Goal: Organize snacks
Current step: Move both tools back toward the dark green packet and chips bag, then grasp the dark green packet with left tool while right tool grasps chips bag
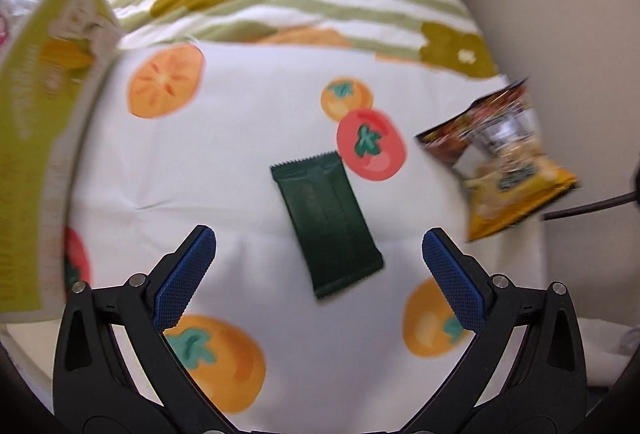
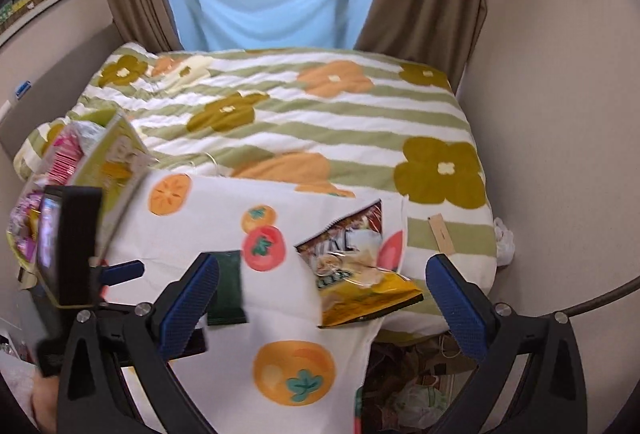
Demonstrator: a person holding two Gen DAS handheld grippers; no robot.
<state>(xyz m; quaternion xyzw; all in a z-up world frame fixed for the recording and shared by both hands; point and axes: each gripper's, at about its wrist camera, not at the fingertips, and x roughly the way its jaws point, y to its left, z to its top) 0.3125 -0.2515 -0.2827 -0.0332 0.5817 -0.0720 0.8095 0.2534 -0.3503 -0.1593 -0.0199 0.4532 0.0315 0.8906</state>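
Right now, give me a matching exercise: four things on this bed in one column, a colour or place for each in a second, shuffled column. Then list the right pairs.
Things
1. flat snack packet
2. chip bag
3. snack box
4. left gripper

Colour or place
A. yellow-green, tilted at the left edge of the fruit-print cloth
B. dark green, lying flat mid-cloth
C. yellow and dark, at the cloth's right edge
D. blue pads, jaws wide open over the cloth

Pairs: 1-B, 2-C, 3-A, 4-D
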